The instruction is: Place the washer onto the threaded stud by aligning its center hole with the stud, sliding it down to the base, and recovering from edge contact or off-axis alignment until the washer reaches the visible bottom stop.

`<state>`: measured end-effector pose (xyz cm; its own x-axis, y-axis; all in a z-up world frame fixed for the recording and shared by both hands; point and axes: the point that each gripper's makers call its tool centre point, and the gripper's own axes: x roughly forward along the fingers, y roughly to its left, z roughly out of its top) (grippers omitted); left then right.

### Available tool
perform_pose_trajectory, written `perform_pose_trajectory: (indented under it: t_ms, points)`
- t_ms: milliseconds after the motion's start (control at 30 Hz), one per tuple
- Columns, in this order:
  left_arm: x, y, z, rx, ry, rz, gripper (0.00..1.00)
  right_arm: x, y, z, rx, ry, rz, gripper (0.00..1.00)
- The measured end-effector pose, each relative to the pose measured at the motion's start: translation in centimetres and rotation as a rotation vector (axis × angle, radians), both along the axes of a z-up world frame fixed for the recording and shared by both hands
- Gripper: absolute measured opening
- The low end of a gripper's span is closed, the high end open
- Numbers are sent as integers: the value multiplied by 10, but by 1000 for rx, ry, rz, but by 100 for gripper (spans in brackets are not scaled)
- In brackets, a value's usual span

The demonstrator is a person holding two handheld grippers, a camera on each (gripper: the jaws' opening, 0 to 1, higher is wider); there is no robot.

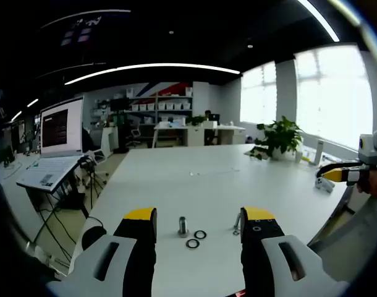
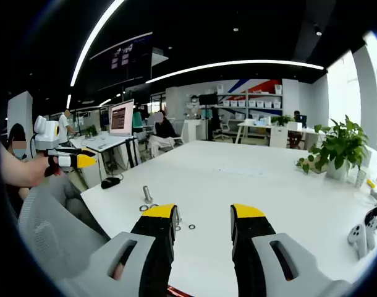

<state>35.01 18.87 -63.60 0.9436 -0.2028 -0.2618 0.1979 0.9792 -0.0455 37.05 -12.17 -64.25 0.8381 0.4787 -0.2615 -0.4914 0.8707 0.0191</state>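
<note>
Between the jaws, left gripper (image 1: 199, 224): spread wide and empty, hanging above the near part of the white table (image 1: 207, 176) with the small parts straight ahead
Right gripper (image 2: 203, 218): jaws apart, nothing between them, held over the same table from the other side
Threaded stud (image 1: 183, 226): short grey post standing upright on the table, bare, nothing around it; seen again in the right gripper view (image 2: 148, 194)
Washers (image 1: 196, 239): two dark rings lying flat just beside the stud's base, near each other and apart from the stud; which one is meant I cannot tell
Second stud or bolt (image 1: 237, 223): small grey piece by the left gripper's right-hand jaw, tilted, detail too small to read
Step in hand: judged as the very start, no washer picked up, neither tool closed on anything
Next move calls for: a low approach to pinch a flat ring by its edge without sliding it, then holding it level over the stud so the hole meets the tip squarely
Risk: a thin ring on a smooth top may skate away or tip in the jaws
Surroundings: laptop (image 1: 52, 145) on a stand at the side, potted plant (image 1: 280, 137) at the far end
Writing: text on the laptop screen too small to read; no brand legible
</note>
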Motion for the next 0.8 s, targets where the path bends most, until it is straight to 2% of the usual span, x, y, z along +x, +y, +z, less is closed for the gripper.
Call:
perform_pose_trajectory:
  t_ms: [300, 800]
  points:
    - [1, -3, -5, -5, 25, -11, 52, 1, -2, -2, 0, 8, -6, 37]
    - [1, -5, -6, -13, 28, -24, 51, 1, -1, -4, -12, 15, -8, 37]
